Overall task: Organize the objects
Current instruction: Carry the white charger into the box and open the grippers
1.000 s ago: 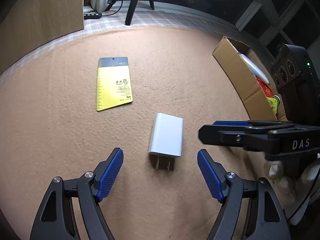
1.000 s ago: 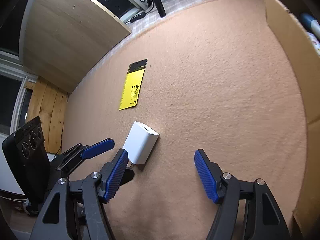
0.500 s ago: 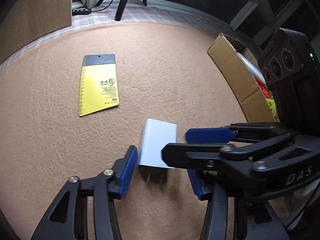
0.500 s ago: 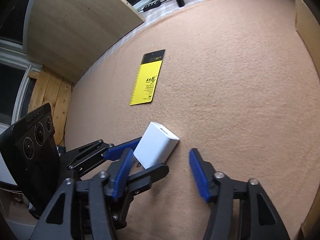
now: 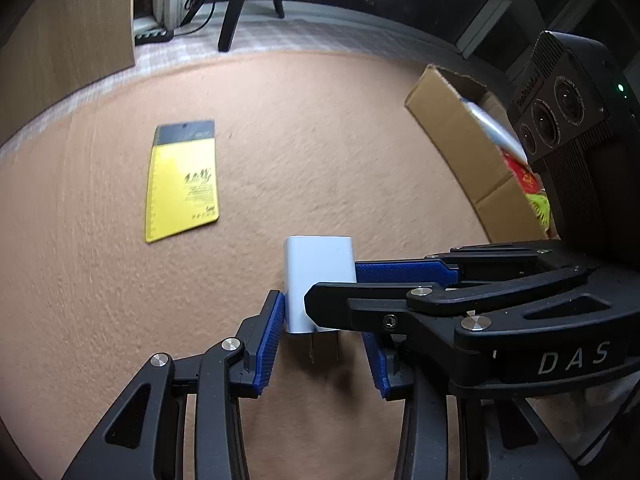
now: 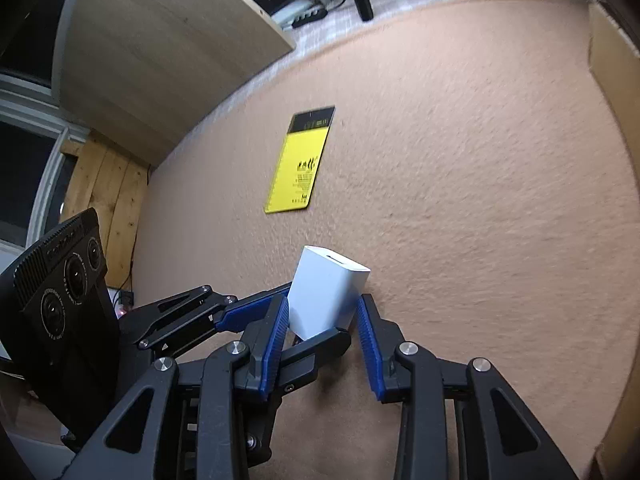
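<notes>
Charger (image 5: 318, 268) is the star here, a small white plug-in block lying on the tan felt-covered desk (image 5: 320, 140) near its front edge, prongs toward the left wrist camera. Both grippers have crowded in on it at once.

Left gripper (image 5: 320, 344): its jaws have just been closing, and the charger's prong end sits between them. The left blue pad (image 5: 272, 340) is right up against the white side; the other pad is half hidden under the right gripper's finger, so I can't tell if it's really pressing.

Right gripper (image 6: 322, 332): jaws also just been closing, coming in crosswise to the left one. From its own camera both ribbed blue fingers (image 6: 366, 328) are flush on the charger's two sides, so it looks pinched. One black finger of the left gripper pokes in under the block there too.

Further back toward the middle of the desk lies a yellow card (image 5: 184, 184) with a dark top strip, flat, well apart from the charger. Along the right edge stands an open cardboard box (image 5: 460, 140) with some colourful stuff inside, too blurry to name.
</notes>
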`<state>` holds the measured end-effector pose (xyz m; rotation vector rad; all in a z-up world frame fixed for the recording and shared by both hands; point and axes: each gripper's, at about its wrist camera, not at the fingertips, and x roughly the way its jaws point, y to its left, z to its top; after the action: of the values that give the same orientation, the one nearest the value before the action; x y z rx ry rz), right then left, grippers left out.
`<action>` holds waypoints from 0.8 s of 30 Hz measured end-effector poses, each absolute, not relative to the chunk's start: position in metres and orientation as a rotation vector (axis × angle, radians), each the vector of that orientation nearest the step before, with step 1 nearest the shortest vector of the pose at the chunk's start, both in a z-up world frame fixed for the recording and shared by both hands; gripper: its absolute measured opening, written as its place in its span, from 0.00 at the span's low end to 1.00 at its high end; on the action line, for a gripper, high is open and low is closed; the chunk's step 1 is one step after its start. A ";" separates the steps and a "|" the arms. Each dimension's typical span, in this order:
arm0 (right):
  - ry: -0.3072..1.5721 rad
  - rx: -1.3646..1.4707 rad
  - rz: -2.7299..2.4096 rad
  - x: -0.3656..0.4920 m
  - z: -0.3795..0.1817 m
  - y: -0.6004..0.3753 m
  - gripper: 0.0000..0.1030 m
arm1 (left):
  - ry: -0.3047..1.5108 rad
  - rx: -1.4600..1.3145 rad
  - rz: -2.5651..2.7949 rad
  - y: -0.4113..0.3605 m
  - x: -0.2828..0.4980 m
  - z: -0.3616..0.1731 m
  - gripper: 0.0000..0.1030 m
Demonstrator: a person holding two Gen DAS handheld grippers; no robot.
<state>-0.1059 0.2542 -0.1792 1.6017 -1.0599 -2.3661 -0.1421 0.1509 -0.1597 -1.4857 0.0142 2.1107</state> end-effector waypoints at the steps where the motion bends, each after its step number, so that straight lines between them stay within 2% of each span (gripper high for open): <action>1: -1.064 1.593 -2.374 -0.104 -0.176 0.257 0.31 | 0.020 -1.475 2.117 0.154 -0.140 -0.155 0.40; 10: -1.069 1.512 -2.482 -0.071 -0.140 0.290 0.31 | 0.085 -1.375 2.132 0.196 -0.132 -0.118 0.40; 24: -1.137 1.429 -2.672 -0.001 -0.101 0.369 0.31 | 0.132 -1.225 2.055 0.311 -0.122 -0.078 0.40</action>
<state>-0.0005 0.3692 -0.1012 1.4293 -1.1369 -2.6718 -0.1221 0.3112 -0.0775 -1.2249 0.1323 2.0555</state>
